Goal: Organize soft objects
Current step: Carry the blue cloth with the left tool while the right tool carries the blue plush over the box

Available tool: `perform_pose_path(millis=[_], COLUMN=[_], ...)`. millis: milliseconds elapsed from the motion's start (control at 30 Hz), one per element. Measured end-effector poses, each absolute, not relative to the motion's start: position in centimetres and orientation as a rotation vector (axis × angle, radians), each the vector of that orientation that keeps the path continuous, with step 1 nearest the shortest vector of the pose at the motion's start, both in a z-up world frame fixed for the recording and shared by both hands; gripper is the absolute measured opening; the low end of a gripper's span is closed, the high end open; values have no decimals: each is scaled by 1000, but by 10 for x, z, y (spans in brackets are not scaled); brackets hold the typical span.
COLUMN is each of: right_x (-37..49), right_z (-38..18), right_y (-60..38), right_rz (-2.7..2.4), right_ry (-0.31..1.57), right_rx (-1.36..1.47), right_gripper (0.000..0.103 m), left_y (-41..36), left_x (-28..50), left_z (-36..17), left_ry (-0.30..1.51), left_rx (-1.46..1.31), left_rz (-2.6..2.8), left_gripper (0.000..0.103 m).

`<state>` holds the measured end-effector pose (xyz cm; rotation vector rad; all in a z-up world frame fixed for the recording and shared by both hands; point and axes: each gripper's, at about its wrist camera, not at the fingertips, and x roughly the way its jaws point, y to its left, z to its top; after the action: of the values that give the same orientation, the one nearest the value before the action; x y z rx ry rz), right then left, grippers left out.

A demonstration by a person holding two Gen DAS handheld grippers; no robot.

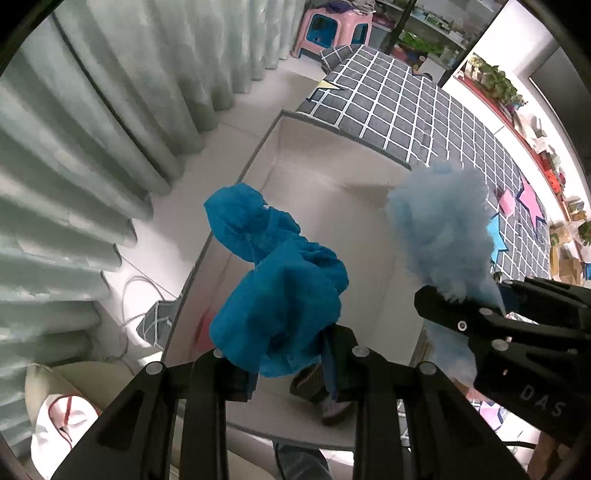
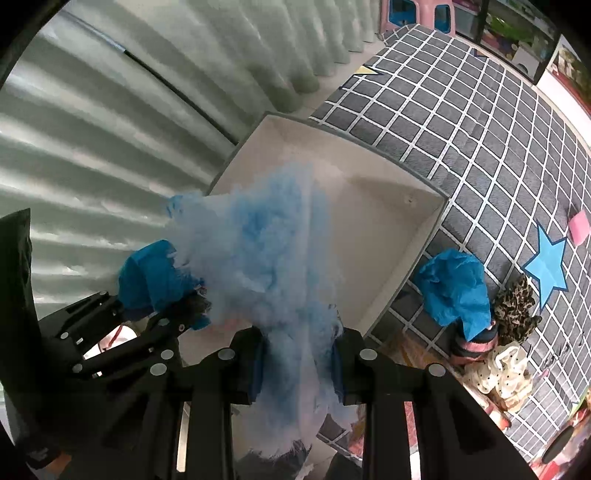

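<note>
In the left wrist view my left gripper (image 1: 288,365) is shut on a bright blue cloth (image 1: 280,295), which bunches up over a white open box (image 1: 280,147). To its right my right gripper (image 1: 469,295) grips a pale blue fluffy wad (image 1: 443,229) above the box's right side. In the right wrist view my right gripper (image 2: 297,362) pinches that fluffy wad (image 2: 266,251) between its pads, over the white box (image 2: 424,236). My left gripper (image 2: 159,306) with the blue cloth (image 2: 147,277) is at the left. The wad hides part of the box floor.
A second blue cloth (image 2: 454,288), a leopard-print piece (image 2: 517,310) and a cream dotted piece (image 2: 498,373) lie on the grey checked mat (image 2: 480,129) right of the box. Pale green curtains (image 1: 92,166) hang at the left. A pink stool (image 1: 332,33) stands far back.
</note>
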<state>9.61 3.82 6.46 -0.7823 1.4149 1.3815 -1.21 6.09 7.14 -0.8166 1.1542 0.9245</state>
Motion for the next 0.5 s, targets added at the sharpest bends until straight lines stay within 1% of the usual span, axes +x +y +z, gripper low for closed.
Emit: perform_pose_path(millis=[500], right_x=[109], right_z=[38], right_y=[72], right_rz=[1320], right_ry=[1429], right_rx=[-745], right_gripper=[30], left_y=[97], left_x=[13], left_z=[47], left_ry=[1185], left_rx=[-802], left_rz=[967], left_gripper=[31])
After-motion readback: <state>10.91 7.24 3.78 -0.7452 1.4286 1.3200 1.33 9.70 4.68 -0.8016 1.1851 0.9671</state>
